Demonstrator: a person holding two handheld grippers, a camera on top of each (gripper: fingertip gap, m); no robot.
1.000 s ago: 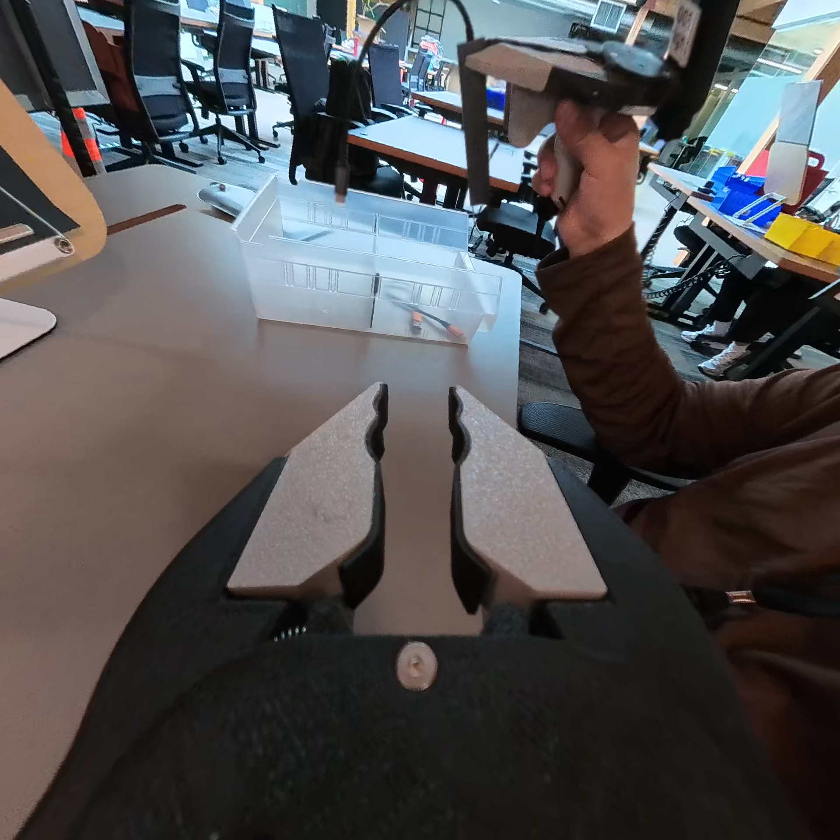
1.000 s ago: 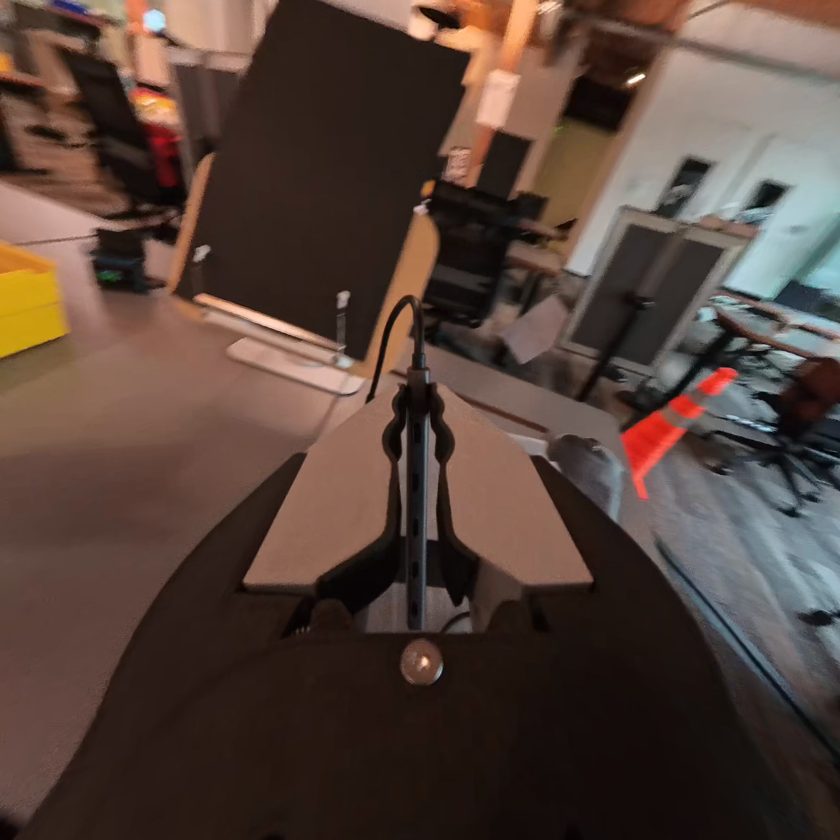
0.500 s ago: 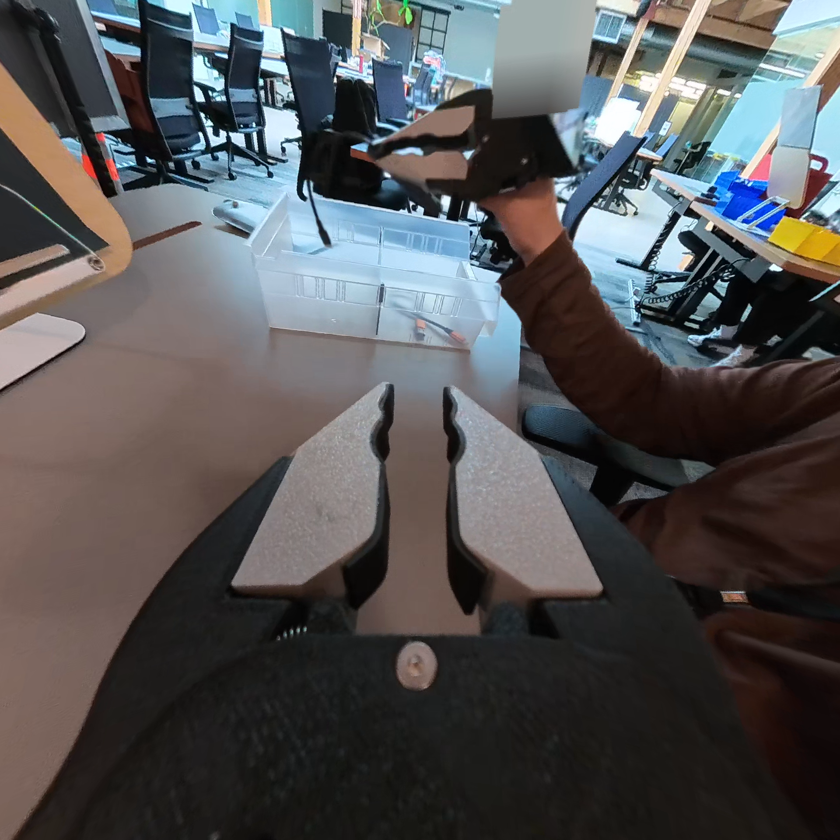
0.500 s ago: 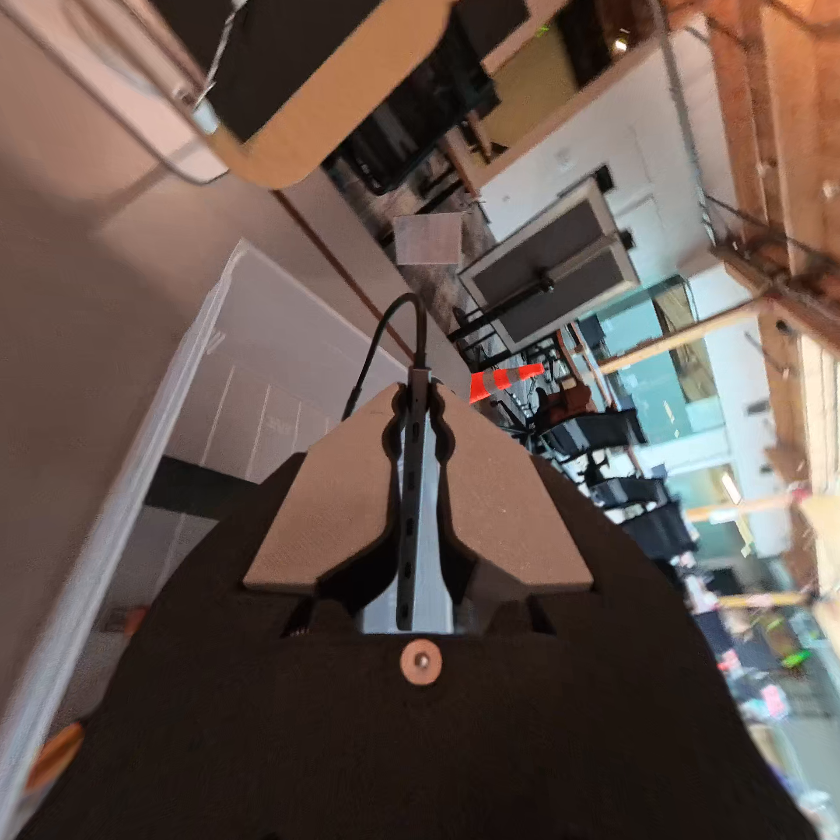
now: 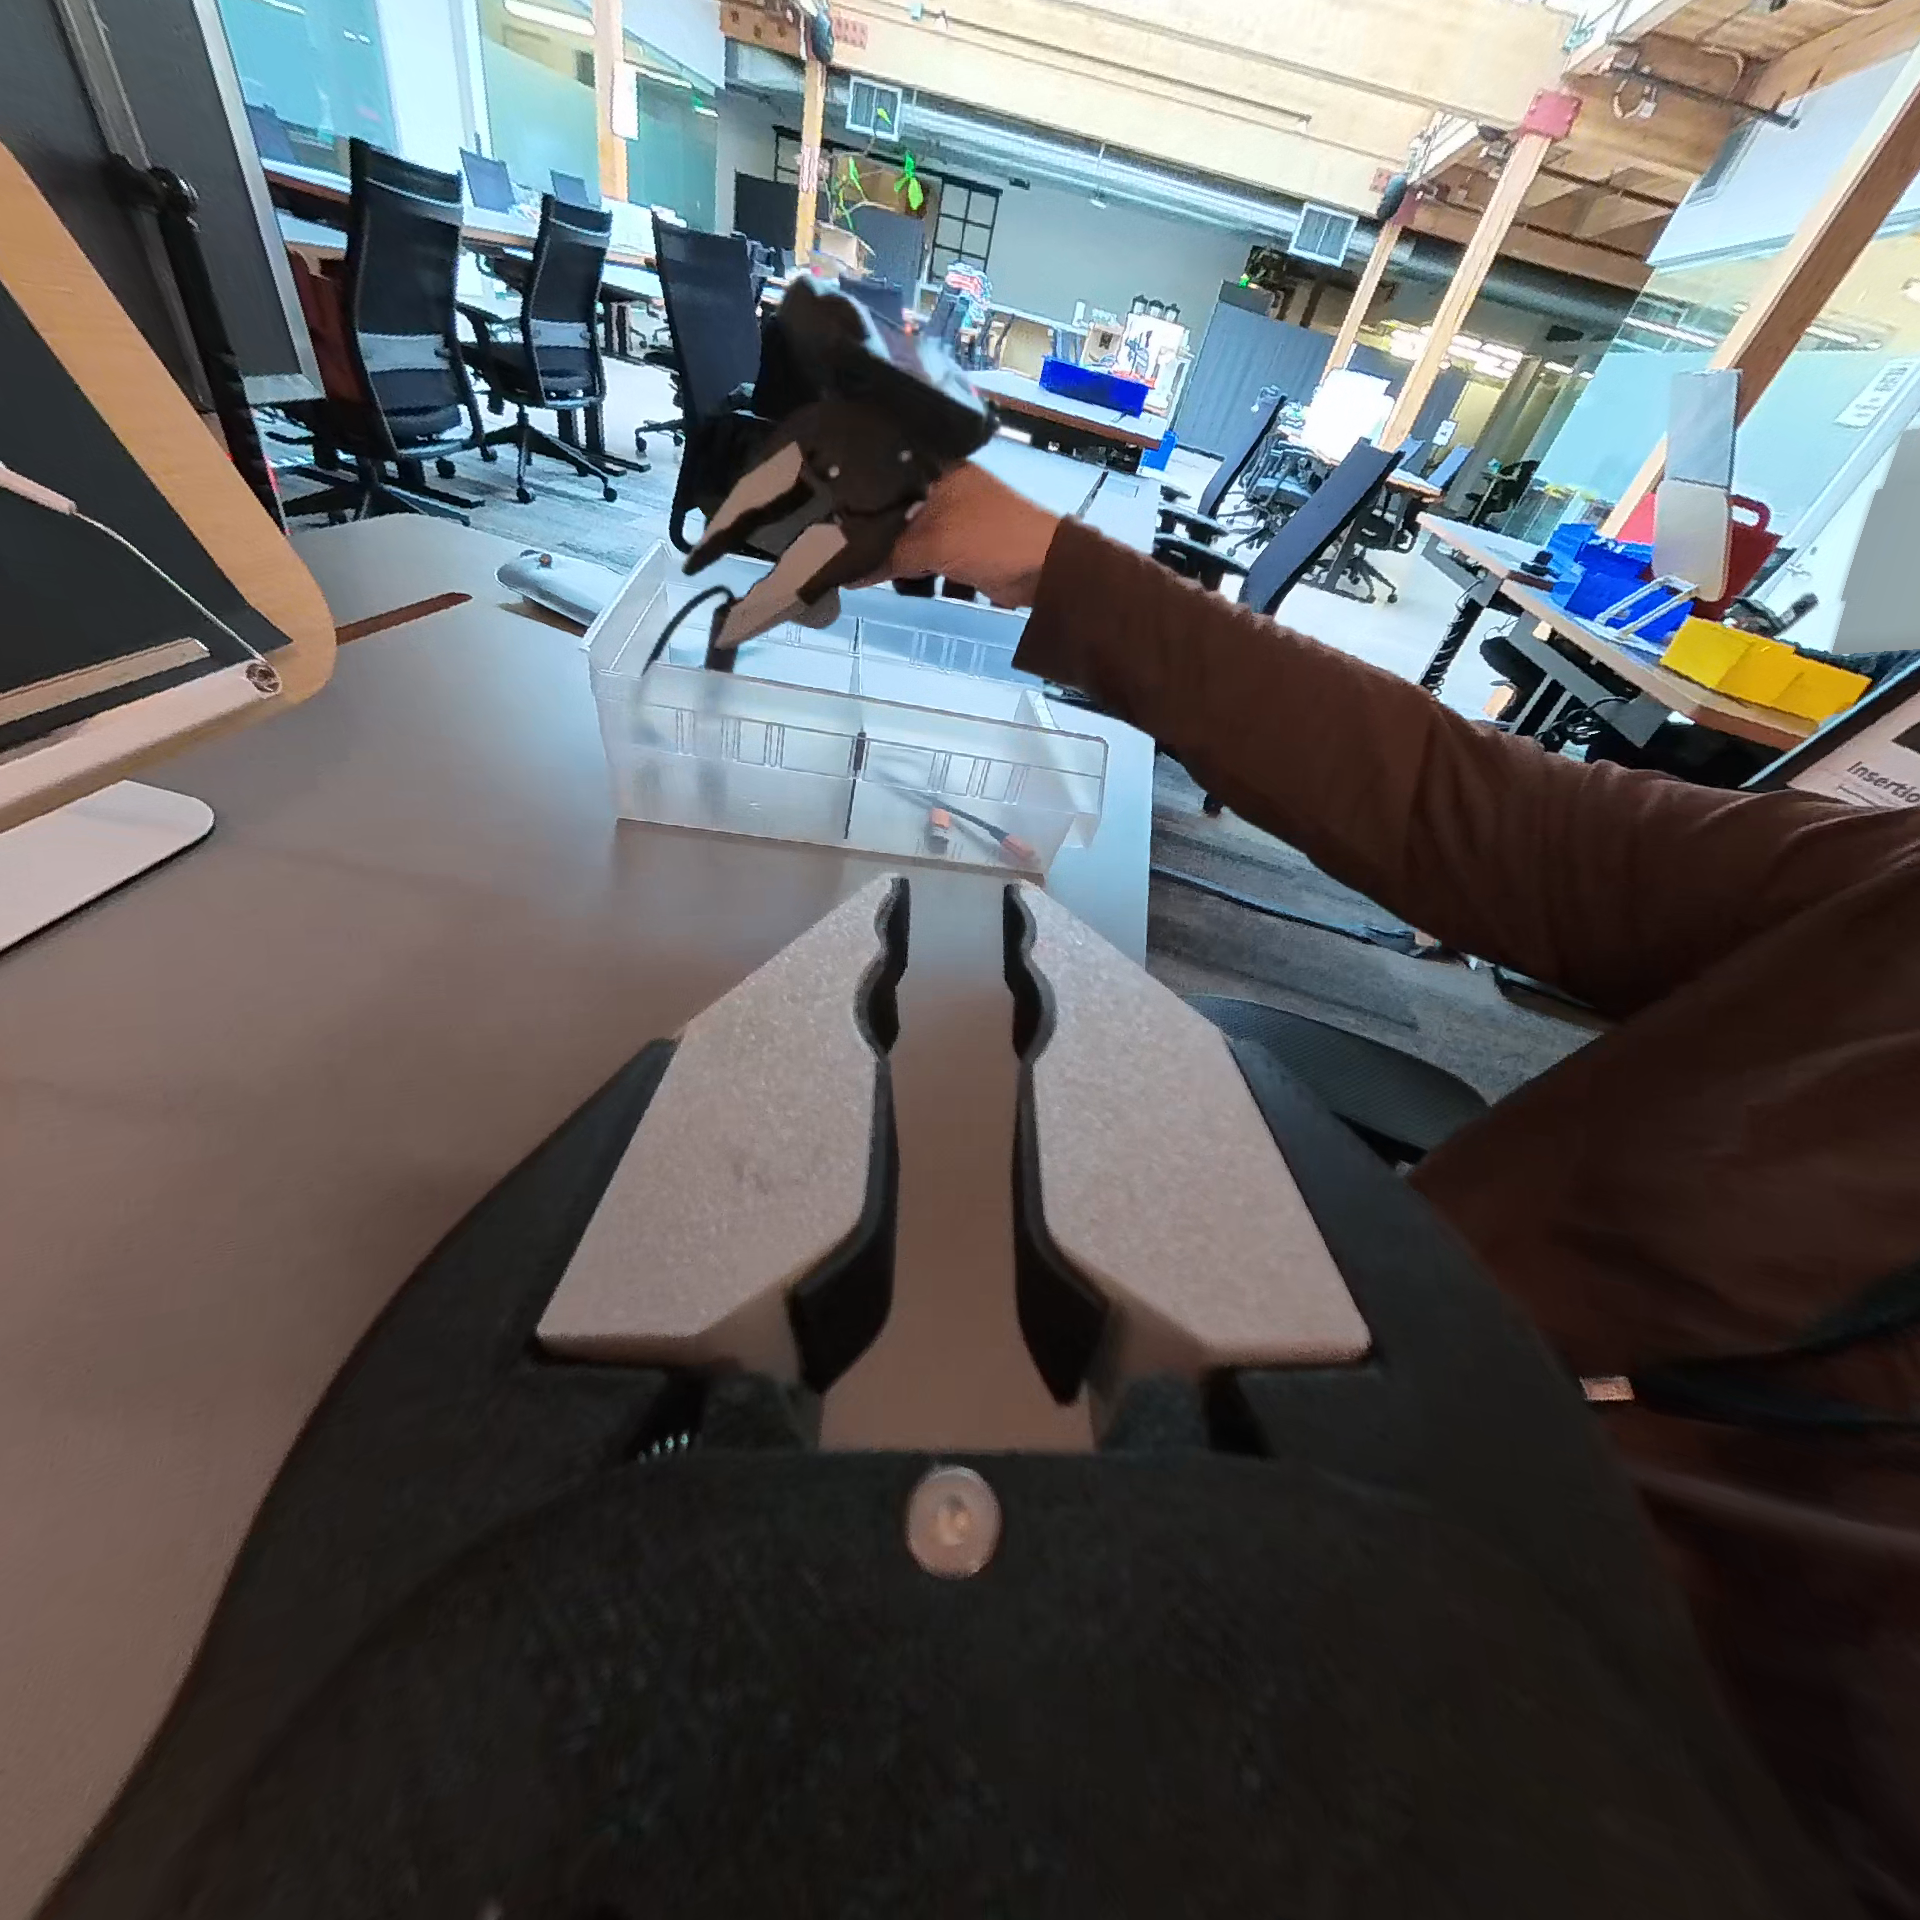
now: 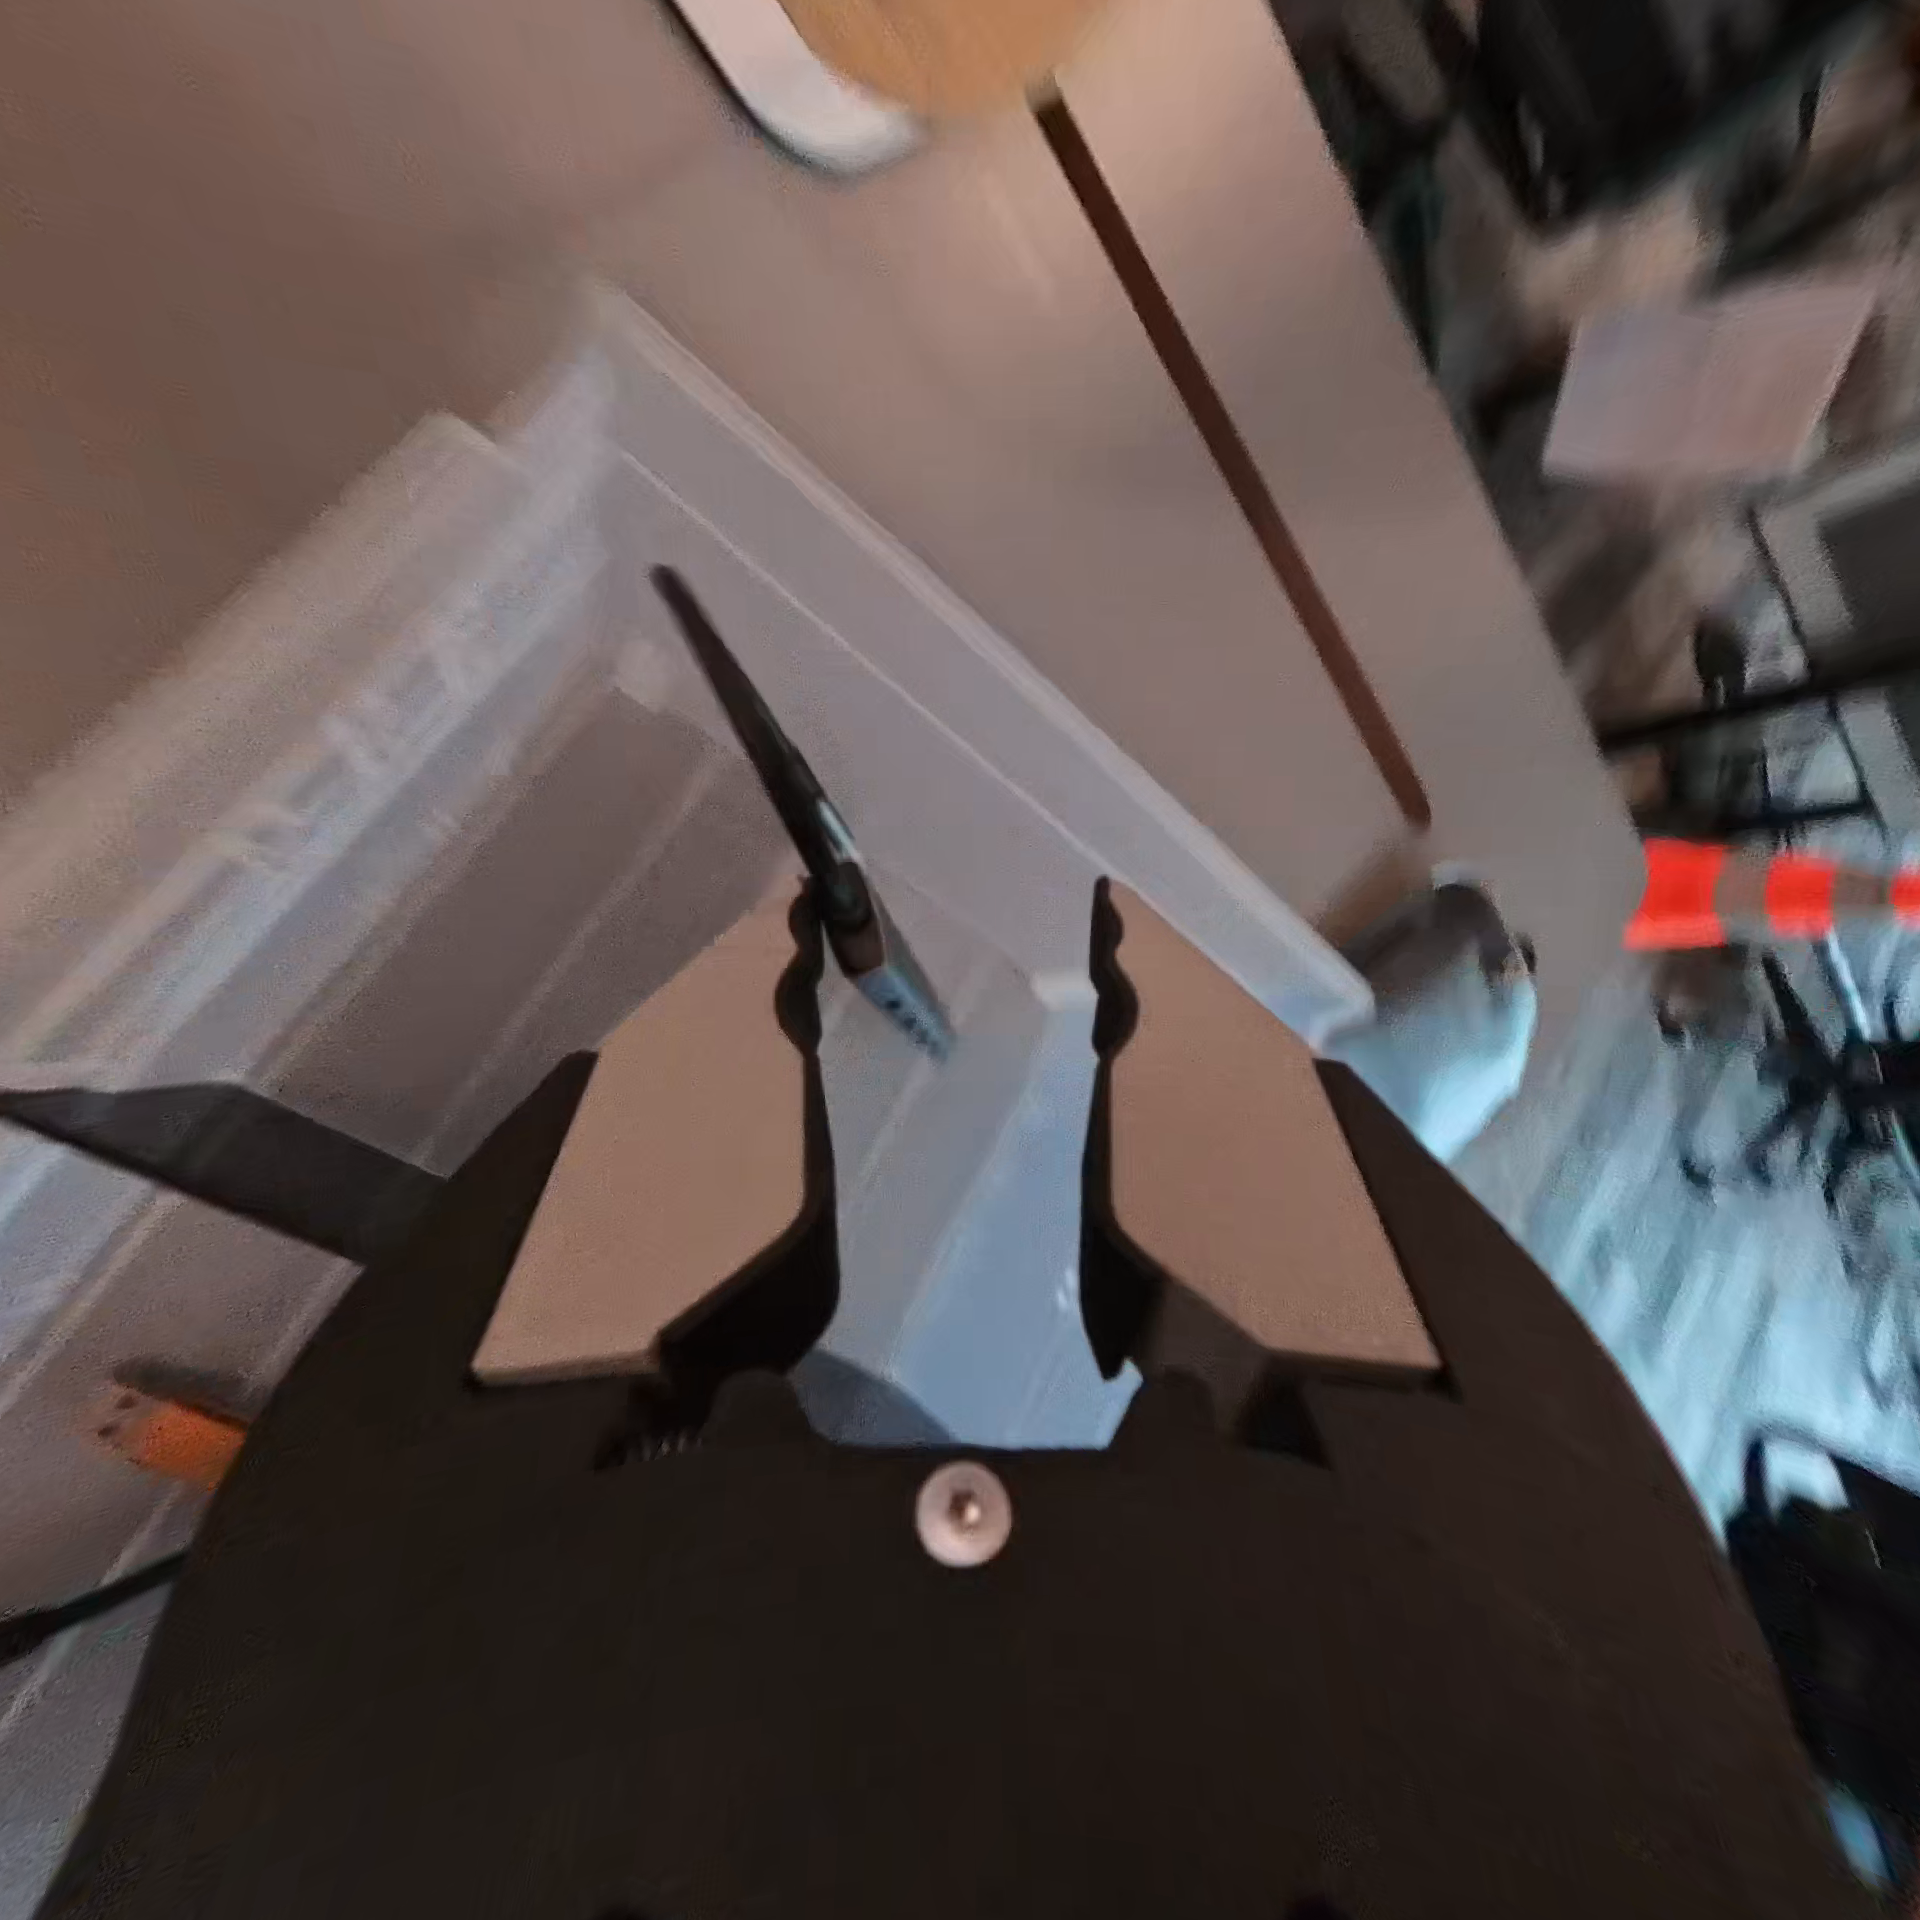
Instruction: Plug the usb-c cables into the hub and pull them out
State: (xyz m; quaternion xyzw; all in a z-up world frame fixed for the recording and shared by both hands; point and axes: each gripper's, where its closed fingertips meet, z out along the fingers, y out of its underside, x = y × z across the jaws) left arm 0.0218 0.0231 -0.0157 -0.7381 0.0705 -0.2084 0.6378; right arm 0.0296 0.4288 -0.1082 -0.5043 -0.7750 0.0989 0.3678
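Note:
My right gripper (image 6: 954, 904) is open and tilted down over the clear plastic bin (image 6: 935, 727). The dark grey hub (image 6: 821, 842), with its black cable, hangs loose by my left fingertip (image 6: 805, 935), and the pads do not press on it. In the left wrist view my right gripper (image 5: 712, 603) is above the bin's (image 5: 862, 727) left compartment, with the hub (image 5: 720, 649) dropping in below its tips. Orange-ended cables (image 5: 971, 826) lie in the right compartment. My left gripper (image 5: 956, 904) is over the table, with its fingers a little apart and nothing between them.
A monitor stand (image 5: 94, 852) and a wood-edged panel (image 5: 156, 447) are at the left. A grey mouse-like object (image 5: 551, 577) lies behind the bin. The table's right edge (image 5: 1143, 894) is close to the bin. A brown-sleeved arm (image 5: 1403, 748) reaches across from the right. There is about 40 cm between the tips of the two grippers.
My right gripper swung down over the bin and opened. The hub it was gripping left the grasp and is dropping into the bin. My left fingers closed in slightly on nothing.

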